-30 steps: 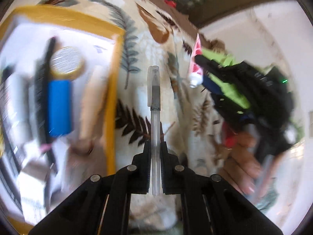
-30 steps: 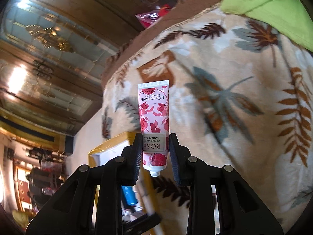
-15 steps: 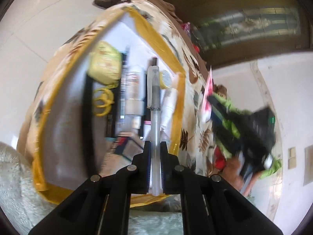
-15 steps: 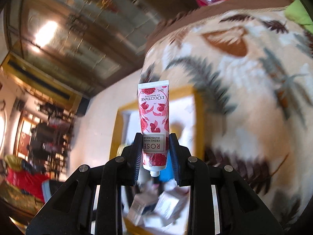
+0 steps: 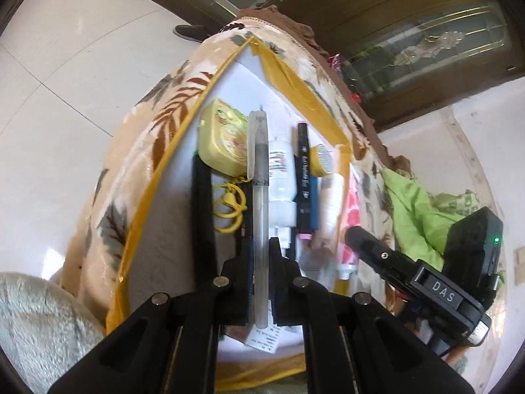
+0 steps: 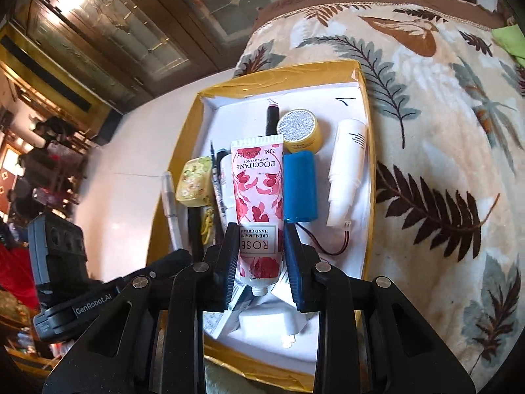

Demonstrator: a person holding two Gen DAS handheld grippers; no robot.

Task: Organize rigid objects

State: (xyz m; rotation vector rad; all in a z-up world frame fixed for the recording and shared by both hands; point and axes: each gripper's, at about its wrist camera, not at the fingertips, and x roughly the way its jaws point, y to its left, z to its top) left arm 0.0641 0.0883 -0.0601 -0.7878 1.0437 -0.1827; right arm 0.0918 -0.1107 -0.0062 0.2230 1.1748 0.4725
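Claws hang side by side over the yellow-rimmed box (image 6: 367, 151) on the leaf-print cloth, each item lengthwise to match the row inside. The left claw (image 5: 260, 256) is clenched on a clear pen (image 5: 259, 197); the right claw (image 6: 259, 256), partly closed, grips a rose hand-cream tube (image 6: 259, 190).

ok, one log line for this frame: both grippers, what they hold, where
left gripper: shut on clear pen | right gripper: shut on hand cream tube | both over yellow-edged box | nothing released yet

Bright daylight fills both fisheye views; the white floor (image 5: 65, 75) glares, edges bend and darken, and slight motion blur softens the left view.
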